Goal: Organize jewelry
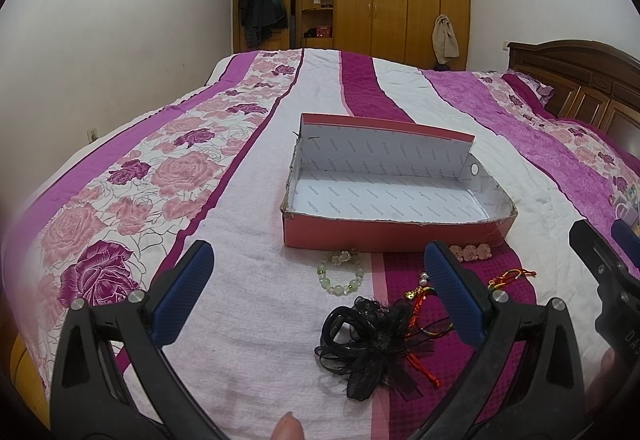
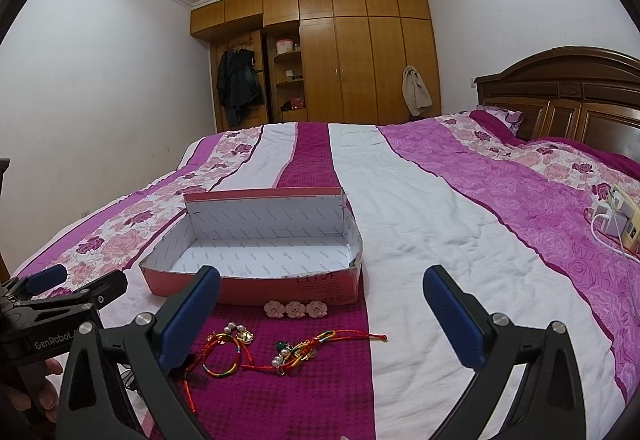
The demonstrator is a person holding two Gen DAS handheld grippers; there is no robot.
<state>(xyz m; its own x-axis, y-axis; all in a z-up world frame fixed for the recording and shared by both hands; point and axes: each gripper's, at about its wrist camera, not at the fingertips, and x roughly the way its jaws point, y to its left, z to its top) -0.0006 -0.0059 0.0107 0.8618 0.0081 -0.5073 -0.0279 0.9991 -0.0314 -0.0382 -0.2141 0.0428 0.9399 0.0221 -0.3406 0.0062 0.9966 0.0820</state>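
The jewelry lies loose on the bedspread [image 1: 256, 280], in the lower middle of both views, just in front of an open red cardboard box [image 1: 394, 236] with a white printed lining. In the left wrist view a green bead bracelet [image 1: 341, 272] sits on the pale stripe close to the box's front wall, a black ribbon hair flower [image 1: 370, 350] lies nearer the camera at lower centre, and a red cord bracelet with a gold charm [image 1: 420, 296] touches the flower's right edge. A pink flower hair clip [image 2: 295, 308] rests against the foot of the box front on the dark magenta stripe, seen at centre in the right wrist view. Below it, a multicoloured braided bracelet with pearls [image 2: 226, 350] lies at lower left of centre and a red knotted cord bracelet with beads [image 2: 308, 350] stretches to its right, the two close together. The box interior holds nothing and its lid stands raised along the far side. The left gripper [image 1: 320, 296] hangs above the flower and bead bracelet with its blue-padded fingers spread wide, gripping nothing. The right gripper [image 2: 322, 314] hovers over the cord bracelets, jaws likewise wide apart and bare. At the right edge of the right wrist view white chargers [image 2: 616, 217] lie on the spread; a wooden wardrobe [image 2: 360, 51] fills the far wall and a carved headboard [image 2: 560, 95] stands at upper right.
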